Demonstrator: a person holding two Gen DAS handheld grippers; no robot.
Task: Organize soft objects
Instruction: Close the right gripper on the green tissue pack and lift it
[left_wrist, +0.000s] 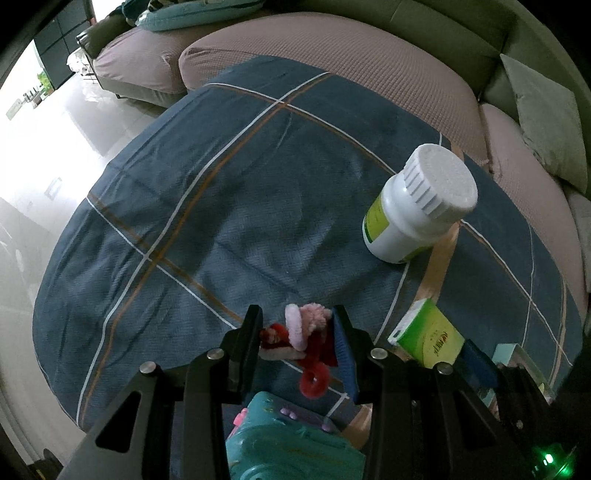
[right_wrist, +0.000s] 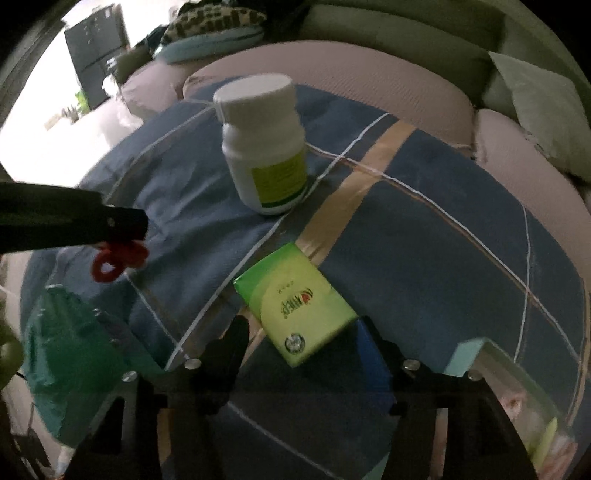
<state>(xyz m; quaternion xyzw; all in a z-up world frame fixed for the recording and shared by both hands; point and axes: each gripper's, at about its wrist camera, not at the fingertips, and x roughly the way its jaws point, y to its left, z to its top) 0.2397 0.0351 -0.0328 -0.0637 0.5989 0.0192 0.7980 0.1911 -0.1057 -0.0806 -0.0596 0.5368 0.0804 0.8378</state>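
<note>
Flanking left fingers (left_wrist: 297, 341) gripping plush scrunchies (left_wrist: 306, 332): bottle (left_wrist: 417, 206), box (right_wrist: 295, 314) between wide right fingers (right_wrist: 303, 347).

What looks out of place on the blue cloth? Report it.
The white pill bottle and the green box are hard items among things meant to be soft. The left gripper holds a bundle of fuzzy hair ties, one red loop dangling below. Nothing looks spilled or damaged.
</note>
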